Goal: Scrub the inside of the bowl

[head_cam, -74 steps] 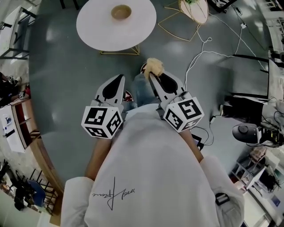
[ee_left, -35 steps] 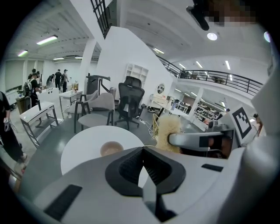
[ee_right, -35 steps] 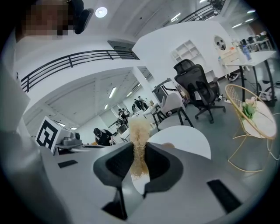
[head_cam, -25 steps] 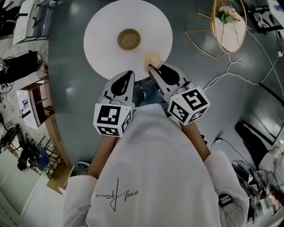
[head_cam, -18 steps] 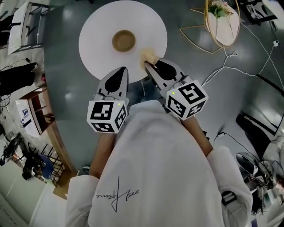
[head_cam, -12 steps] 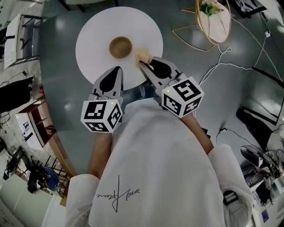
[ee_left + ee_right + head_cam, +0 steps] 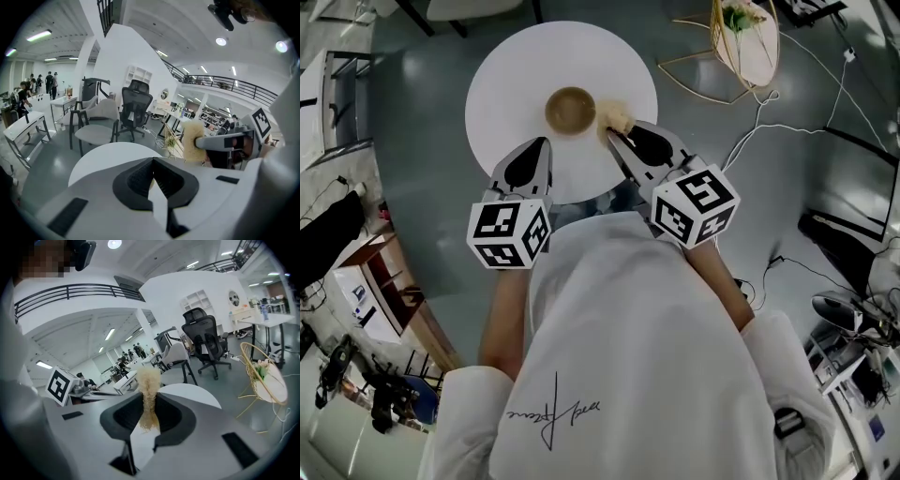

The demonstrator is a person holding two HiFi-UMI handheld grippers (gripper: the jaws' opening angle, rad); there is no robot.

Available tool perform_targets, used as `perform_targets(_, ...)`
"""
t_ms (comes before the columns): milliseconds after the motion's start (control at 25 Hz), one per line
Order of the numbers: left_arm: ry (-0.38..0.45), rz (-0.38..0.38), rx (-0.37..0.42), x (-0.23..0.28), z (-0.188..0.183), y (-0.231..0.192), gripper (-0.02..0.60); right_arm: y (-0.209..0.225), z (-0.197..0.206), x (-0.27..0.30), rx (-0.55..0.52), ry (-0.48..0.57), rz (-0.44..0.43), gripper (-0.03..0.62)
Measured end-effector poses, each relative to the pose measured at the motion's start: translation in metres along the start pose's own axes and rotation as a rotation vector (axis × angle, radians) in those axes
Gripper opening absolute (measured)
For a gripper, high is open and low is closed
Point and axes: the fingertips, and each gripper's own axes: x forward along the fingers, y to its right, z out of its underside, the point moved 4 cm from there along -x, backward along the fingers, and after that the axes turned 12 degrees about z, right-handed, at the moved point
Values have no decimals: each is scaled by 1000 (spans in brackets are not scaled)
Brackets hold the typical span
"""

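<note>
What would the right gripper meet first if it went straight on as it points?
Probably the bowl: the right gripper points at it across the table, its sponge beside the rim. Height is unclear; it may pass above.

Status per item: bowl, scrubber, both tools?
bowl: upright on the round table, looks empty.
scrubber: clamped in the right tool, beside the bowl, not inside it.
left tool: shut, nothing held.
right tool: shut on the scrubber.
</note>
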Motion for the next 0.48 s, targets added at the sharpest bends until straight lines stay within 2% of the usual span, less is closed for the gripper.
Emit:
perform_targets(280, -19, 53, -18, 5, 10, -42, 3, -21, 15, 23, -20, -18, 70, 91)
perform_targets(480, -29, 40, -29, 16, 10, -58, 5, -21, 23, 28, -19, -38, 86, 91)
